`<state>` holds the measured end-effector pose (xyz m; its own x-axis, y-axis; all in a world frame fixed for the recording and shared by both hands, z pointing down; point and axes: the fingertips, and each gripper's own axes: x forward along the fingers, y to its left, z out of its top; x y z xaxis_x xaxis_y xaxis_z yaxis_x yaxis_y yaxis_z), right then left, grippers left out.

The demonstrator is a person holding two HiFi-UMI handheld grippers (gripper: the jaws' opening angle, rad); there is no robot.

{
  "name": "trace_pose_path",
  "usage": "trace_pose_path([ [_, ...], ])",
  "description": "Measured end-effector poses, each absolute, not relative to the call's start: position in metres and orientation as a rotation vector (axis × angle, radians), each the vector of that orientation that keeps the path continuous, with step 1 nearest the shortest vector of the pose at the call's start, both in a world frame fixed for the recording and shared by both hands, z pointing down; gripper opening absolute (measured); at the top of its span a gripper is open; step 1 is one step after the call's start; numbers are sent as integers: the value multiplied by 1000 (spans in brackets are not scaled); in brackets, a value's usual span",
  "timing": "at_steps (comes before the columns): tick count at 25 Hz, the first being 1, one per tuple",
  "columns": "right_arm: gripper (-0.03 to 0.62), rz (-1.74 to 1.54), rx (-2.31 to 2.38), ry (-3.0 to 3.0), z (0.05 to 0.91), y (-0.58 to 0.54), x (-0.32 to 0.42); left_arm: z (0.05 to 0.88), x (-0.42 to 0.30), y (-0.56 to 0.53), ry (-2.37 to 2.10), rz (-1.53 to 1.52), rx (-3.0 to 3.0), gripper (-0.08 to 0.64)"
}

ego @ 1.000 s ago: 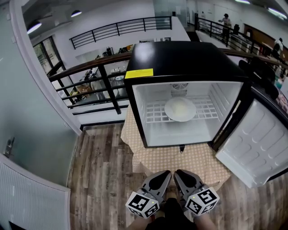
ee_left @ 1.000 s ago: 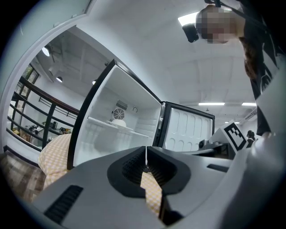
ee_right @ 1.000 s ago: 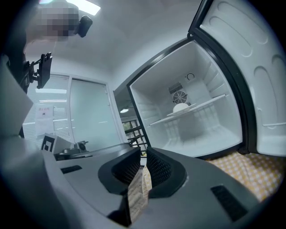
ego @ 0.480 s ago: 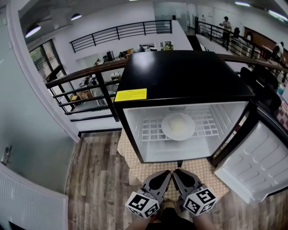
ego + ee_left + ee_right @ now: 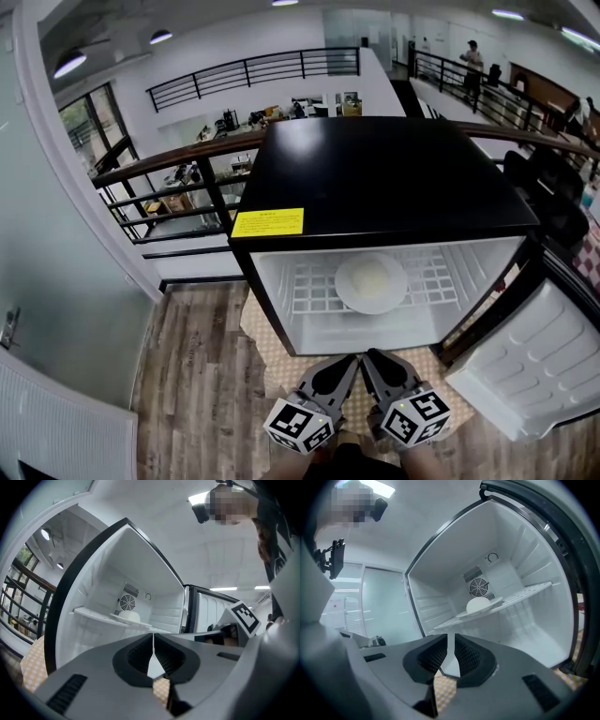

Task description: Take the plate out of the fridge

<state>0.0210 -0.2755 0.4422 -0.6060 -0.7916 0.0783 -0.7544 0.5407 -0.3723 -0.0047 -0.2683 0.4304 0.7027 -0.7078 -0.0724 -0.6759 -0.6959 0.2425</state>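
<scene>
Probably stiff, slick and breakable, the white plate (image 5: pixel 371 282) lies on the wire shelf (image 5: pixel 309 286) inside the open mini fridge (image 5: pixel 384 178), best pinched at its near rim; the left gripper (image 5: pixel 352 361) and right gripper (image 5: pixel 368 358) wait outside, jaws pressed together, empty.

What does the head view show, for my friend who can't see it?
An open black fridge holds a white plate on its wire shelf, door swung out to the right. In front of it, the left hand-held gripper and right hand-held gripper sit side by side, holding nothing.
</scene>
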Motion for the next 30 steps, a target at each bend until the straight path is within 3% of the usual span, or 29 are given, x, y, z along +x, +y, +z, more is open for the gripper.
trace_pose_path([
  [7, 58, -588, -1392, 2623, 434, -298, 28, 426, -1, -284, -1120, -250, 2719, 17],
  [20, 63, -1031, -1382, 2185, 425, -345, 67, 431, 14, -292, -1096, -237, 2725, 17],
  [25, 103, -1176, -1311, 2063, 426, -350, 64, 436, 7, -295, -1121, -226, 2706, 17],
  [30, 103, -1231, -1263, 2013, 425, -358, 62, 438, 5, -293, -1119, -219, 2704, 17],
])
